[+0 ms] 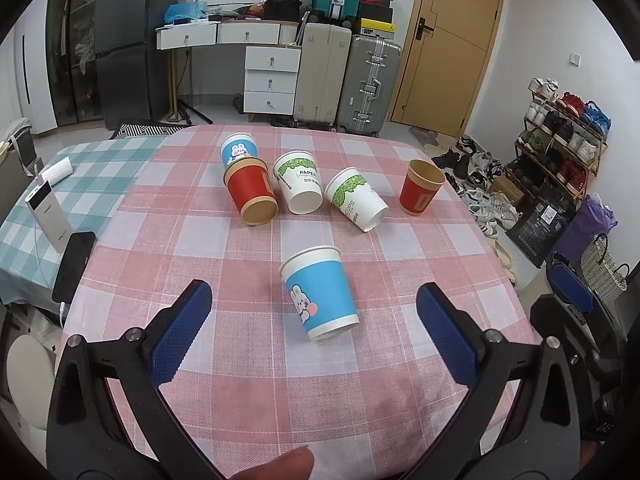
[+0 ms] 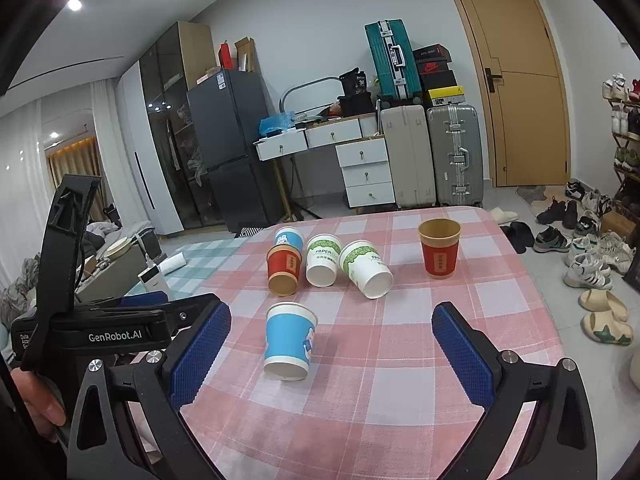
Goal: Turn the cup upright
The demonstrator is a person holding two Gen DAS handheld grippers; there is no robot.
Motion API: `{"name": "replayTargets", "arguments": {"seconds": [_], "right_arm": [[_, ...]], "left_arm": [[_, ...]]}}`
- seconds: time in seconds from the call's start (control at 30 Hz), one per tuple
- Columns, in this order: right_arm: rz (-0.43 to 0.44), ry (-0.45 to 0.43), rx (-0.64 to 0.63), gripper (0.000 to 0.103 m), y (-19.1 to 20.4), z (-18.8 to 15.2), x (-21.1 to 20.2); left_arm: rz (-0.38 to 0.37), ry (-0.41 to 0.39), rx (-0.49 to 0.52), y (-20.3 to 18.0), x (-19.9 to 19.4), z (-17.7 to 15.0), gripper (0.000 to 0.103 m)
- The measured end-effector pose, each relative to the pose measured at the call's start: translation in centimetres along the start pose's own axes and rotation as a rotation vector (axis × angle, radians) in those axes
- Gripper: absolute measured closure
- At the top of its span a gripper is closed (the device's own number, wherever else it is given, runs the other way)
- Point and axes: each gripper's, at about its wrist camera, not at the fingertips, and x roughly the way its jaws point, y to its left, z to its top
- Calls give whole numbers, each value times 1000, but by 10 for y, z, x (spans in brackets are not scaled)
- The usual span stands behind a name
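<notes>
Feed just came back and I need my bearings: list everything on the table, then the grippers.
Blue rabbit cups: 2; one on its side nearest the grippers, one on its side at the far left of the group.
Red cups: 2; one upright at the far right, one on its side, against the far blue cup.
White cups with green print: 2; both on their sides mid-table.
Tablecloth: 1, pink check.
Power bank: 1, white, left edge.
Phone: 1, black, beside it.
Left gripper: open, empty.
Right gripper: open, empty.
</notes>
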Motion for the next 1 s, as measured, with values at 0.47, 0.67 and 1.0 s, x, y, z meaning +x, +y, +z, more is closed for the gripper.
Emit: {"name": "replayTargets", "arguments": {"seconds": [0.47,0.67,1.0], "right_arm": [[-1,3,-1,0,1,0,-1],[-2,6,-4,0,2,2,0],[3,14,1,0,2,0,3]], "left_arm": [[-11,22,-17,3,7,-3,1],[-16,29,-14,1,8,-1,1],[-15,29,-15,0,8,-1,1]]}}
